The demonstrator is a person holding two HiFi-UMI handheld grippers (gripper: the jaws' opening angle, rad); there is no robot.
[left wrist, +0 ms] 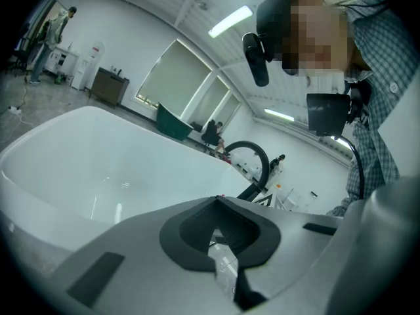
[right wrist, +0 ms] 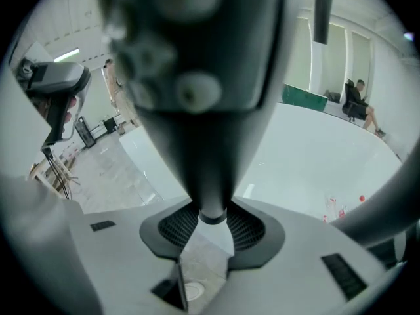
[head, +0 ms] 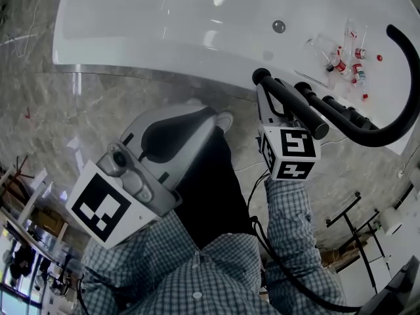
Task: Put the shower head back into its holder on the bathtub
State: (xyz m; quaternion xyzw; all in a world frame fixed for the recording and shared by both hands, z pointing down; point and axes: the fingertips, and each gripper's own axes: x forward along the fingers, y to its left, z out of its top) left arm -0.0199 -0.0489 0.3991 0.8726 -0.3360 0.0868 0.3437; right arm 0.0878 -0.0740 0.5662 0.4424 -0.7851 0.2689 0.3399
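Note:
The black shower head (head: pixel 292 107) is a long dark handle lying over the bathtub's near rim (head: pixel 164 71). My right gripper (head: pixel 272 105) is shut on it from below. In the right gripper view the shower head (right wrist: pixel 203 97) fills the middle, and its narrow end is pinched between the ribbed pads of the right gripper (right wrist: pixel 210 225). Black fittings (head: pixel 331 102) stand in a row on the rim just right of it, below a black arched pipe (head: pixel 407 90). My left gripper (head: pixel 207 117) hangs over the floor left of it, with its jaws together on nothing. The left gripper (left wrist: pixel 220 205) faces the white tub (left wrist: pixel 98 169).
Several small red-capped bottles (head: pixel 348 64) lie on the tub's rim at the right. A round metal fitting (head: pixel 279 26) sits in the tub wall. The floor (head: pixel 79 123) is grey marble. Black stands (head: pixel 354 225) and cables are at the lower right.

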